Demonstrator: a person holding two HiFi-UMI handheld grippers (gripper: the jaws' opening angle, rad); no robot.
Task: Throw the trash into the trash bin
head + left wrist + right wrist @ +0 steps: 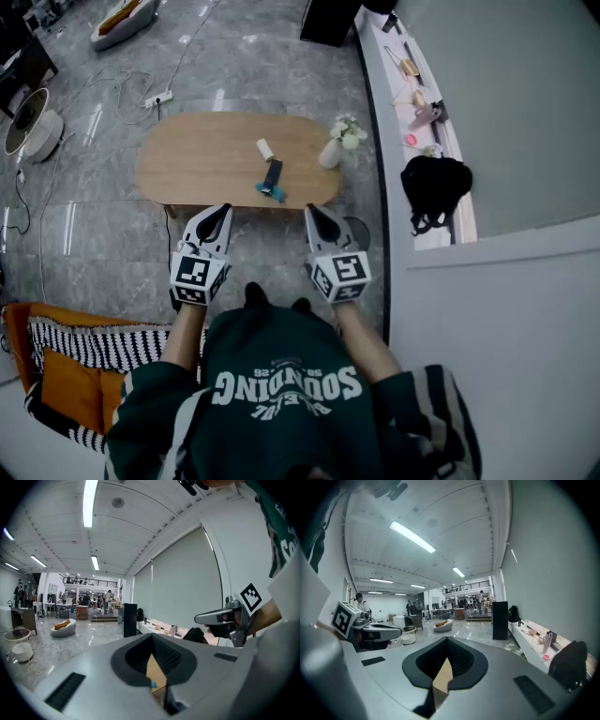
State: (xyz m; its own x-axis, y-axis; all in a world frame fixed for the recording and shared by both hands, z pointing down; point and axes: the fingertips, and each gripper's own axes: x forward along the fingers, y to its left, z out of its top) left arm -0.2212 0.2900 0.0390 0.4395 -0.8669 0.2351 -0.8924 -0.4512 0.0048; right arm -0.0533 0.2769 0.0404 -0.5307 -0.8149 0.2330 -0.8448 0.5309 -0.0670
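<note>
In the head view an oval wooden table (197, 159) stands in front of me. On it lie a small white roll (265, 149) and a dark blue flat item with a teal end (272, 177). My left gripper (221, 212) and right gripper (314, 212) hang side by side just short of the table's near edge, both with jaws together and nothing between them. In the left gripper view my left gripper (153, 654) shows only a sliver of tabletop through its slit. The right gripper view shows the same for my right gripper (444, 660). No trash bin is clearly identifiable.
A white vase of flowers (333, 150) stands at the table's right end. A round dark object (359, 229) sits on the floor beside my right gripper. A white ledge (450, 234) with a black bag (436, 187) runs along the right. Cables (103, 89) cross the floor; cushions (66, 361) lie near left.
</note>
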